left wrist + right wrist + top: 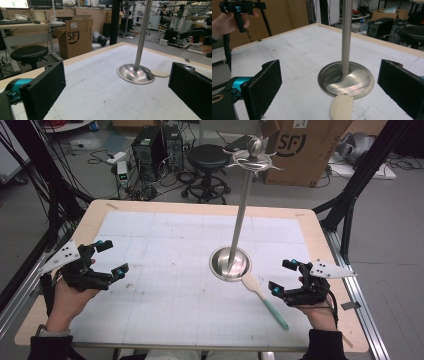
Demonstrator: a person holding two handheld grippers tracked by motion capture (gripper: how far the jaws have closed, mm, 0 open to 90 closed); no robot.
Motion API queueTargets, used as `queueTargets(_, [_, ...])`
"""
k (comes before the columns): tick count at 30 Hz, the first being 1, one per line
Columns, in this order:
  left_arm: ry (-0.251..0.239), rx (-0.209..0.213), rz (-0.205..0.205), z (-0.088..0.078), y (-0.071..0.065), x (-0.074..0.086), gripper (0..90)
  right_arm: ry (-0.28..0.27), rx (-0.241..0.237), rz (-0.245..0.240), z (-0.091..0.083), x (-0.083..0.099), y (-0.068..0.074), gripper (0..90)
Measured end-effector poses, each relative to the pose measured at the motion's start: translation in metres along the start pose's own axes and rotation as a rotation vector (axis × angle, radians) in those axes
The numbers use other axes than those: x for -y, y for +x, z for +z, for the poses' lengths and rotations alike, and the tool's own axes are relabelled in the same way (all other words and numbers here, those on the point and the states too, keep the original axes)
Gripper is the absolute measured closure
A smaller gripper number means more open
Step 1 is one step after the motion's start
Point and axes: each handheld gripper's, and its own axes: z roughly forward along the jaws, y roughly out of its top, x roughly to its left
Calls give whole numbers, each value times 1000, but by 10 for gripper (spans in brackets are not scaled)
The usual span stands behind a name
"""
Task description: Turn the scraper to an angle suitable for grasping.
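Overhead, gridded mat covers wooden table.

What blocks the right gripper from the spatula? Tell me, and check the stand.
Nothing visible does. The spatula lies flat on the table just left of the open right gripper, with bare mat between them. The stand sits beyond the spatula's head, which touches or nearly touches the base rim, not between gripper and handle.

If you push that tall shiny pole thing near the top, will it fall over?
Probably it would wobble or tip: the metal stand is tall and thin, with hooks at the top. Its wide round base looks solid, so a push low down would more likely slide it across the smooth table.
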Motion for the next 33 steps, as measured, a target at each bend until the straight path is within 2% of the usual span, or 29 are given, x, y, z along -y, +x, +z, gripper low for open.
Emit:
queueTargets(8, [11,-3,-3,1,1,1,17,67,15,39,7,13,-6,88])
queueTargets(9, [12,-3,-4,1,1,1,17,91,13,37,9,17,-6,205])
queueTargets(10, [13,-1,-5,1,1,1,17,106,18,32,10,19,-6,259])
queueTargets(12, [14,-3,-6,2,1,2,17,140,22,22,13,23,-6,437])
queueTargets(13, [17,-3,-5,2,1,2,17,140,22,22,13,23,-6,437])
queueTargets(14, [19,-1,-5,2,1,2,17,158,23,14,14,25,-5,499])
queueTargets(15, [22,0,-4,2,1,2,17,211,25,9,18,29,-4,621])
queueTargets(16, [21,-4,-3,2,1,2,17,211,25,9,18,29,-4,621])
queueTargets(17, [21,-6,-3,2,1,2,17,304,25,3,25,33,-3,711])
queueTargets(18, [20,-7,-4,2,2,2,17,325,21,-4,27,35,-2,784])
queueTargets(19, [20,-7,-5,2,2,2,17,325,21,-4,27,35,-2,784])
queueTargets(20, [19,-7,-6,2,2,2,17,340,8,12,30,37,-1,873])
queueTargets(23, [21,-9,-7,2,2,2,17,356,-2,22,33,39,0,898])
queueTargets(25, [24,-10,-8,2,3,3,17,407,-2,39,37,43,-1,900])
queueTargets(33, [35,-12,-17,6,6,4,17,484,-29,40,40,54,1,900])
